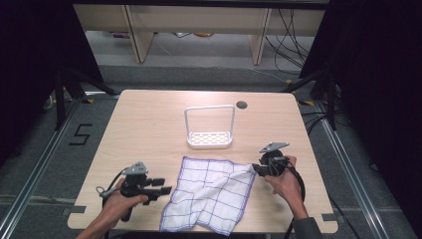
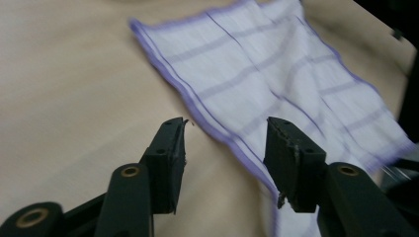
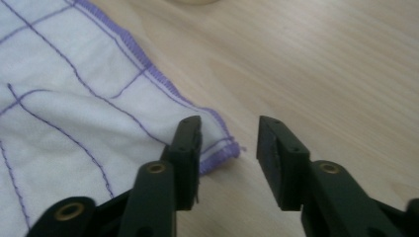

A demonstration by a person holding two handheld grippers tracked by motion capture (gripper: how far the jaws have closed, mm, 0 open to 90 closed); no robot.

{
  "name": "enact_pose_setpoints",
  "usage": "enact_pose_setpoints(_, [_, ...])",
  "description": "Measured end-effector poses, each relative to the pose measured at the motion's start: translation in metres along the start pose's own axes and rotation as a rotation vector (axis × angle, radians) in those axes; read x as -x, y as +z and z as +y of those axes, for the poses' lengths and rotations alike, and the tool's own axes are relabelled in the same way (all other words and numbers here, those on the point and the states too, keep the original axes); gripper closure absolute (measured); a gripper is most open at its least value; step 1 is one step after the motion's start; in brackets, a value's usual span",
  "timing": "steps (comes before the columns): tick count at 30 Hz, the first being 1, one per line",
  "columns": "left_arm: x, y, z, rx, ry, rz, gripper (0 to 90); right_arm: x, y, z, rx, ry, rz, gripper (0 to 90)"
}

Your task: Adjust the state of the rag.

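Fingers of right gripper parted, empty, at cloth right corner; left gripper likewise at left hem. We pinch hems squarely, lift together.

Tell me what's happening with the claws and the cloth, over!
Left claw open over the cloth's purple edge. Right claw open at its corner. Cloth flat, rumpled, not gripped. White rack behind, clear of both.
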State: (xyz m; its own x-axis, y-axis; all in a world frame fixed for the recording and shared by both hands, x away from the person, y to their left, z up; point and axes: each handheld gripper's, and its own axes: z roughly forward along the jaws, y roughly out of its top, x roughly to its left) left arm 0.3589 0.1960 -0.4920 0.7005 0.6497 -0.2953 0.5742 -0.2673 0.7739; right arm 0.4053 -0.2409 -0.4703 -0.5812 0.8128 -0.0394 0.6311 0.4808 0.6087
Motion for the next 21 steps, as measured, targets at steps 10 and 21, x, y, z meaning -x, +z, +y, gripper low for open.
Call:
enact_pose_setpoints(10, [-0.029,0.055,0.052,-0.05,0.083,0.11,42.5,0.015,-0.007,-0.009,0.031,0.137,-0.026,54.7])
enact_pose_setpoints(21, [-0.032,0.096,0.059,-0.132,0.121,0.158,40.1,0.007,0.008,0.001,0.027,0.129,0.006,54.4])
